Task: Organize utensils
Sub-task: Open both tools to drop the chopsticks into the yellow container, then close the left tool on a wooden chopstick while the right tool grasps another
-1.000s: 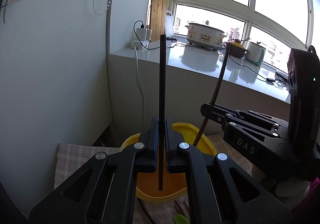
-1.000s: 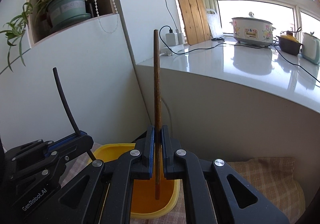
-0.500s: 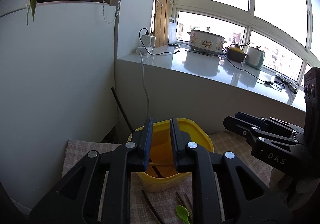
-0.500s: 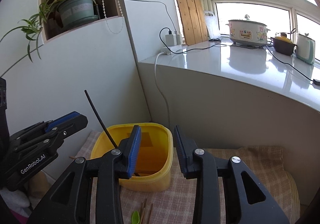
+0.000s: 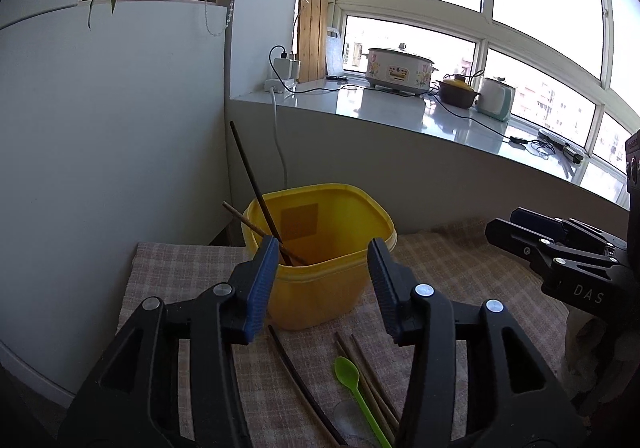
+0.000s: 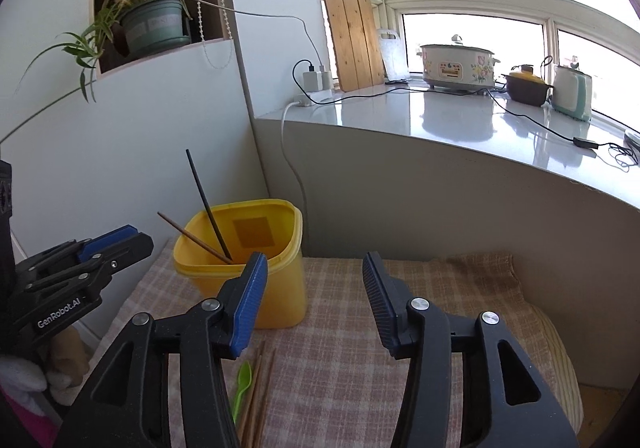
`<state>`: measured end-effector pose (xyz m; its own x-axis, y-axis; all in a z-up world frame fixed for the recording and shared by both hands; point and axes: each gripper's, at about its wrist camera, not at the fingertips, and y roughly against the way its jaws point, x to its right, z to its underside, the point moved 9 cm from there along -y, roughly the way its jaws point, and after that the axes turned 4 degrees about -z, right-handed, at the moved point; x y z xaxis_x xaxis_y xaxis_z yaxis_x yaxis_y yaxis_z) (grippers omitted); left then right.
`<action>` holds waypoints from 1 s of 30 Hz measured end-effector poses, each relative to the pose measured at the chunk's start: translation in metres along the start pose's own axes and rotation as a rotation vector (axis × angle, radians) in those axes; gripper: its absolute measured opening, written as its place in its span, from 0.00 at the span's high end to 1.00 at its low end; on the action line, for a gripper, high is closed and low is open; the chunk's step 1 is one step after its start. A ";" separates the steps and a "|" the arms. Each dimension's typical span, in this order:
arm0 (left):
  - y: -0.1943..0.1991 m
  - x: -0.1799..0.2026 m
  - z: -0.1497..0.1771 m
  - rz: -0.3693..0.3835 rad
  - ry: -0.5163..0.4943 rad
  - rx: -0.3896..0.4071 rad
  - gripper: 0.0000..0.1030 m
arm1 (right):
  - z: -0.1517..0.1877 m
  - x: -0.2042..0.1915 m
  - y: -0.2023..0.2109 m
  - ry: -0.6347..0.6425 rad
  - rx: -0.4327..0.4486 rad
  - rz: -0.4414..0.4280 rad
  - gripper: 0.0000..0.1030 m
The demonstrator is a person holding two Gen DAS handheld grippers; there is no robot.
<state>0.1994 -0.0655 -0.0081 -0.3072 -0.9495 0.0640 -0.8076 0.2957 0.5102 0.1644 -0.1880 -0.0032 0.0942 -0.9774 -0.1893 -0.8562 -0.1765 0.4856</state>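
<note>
Both sets of jaws have just been opening and now stand parted with nothing between them: left gripper [image 5: 322, 280] and right gripper [image 6: 314, 298] both empty, pads touching nothing. Yellow tub [image 5: 320, 248] sits on the checked cloth [image 5: 460, 260] near its far left corner, close to the white wall. Inside the tub a black chopstick [image 5: 252, 184] and a brown chopstick [image 5: 244, 218] lean toward the left, tips sticking out over the rim. On the cloth in front of the tub: another black chopstick [image 5: 304, 384] lying diagonal, a green spoon [image 5: 354, 384] just right of it, and a few brown chopsticks [image 5: 372, 380] beside the spoon, touching or nearly so. Right gripper shows at the right edge of the left view, off to the side of the tub, over the cloth's right part
</note>
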 end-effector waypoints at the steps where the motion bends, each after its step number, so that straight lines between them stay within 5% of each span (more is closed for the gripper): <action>1: 0.003 0.000 0.004 -0.006 0.002 0.000 0.40 | 0.004 0.000 0.002 0.007 -0.005 0.003 0.45; 12: 0.012 0.001 0.060 0.020 0.064 -0.118 0.38 | 0.055 0.004 0.015 0.037 -0.075 0.019 0.30; 30: -0.012 -0.012 0.130 0.022 0.119 -0.308 0.38 | 0.112 -0.001 -0.016 0.034 -0.269 -0.023 0.29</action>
<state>0.1478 -0.0436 -0.1262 -0.2472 -0.9543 0.1682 -0.6059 0.2877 0.7417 0.1210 -0.1710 -0.1067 0.1325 -0.9754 -0.1762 -0.6886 -0.2184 0.6914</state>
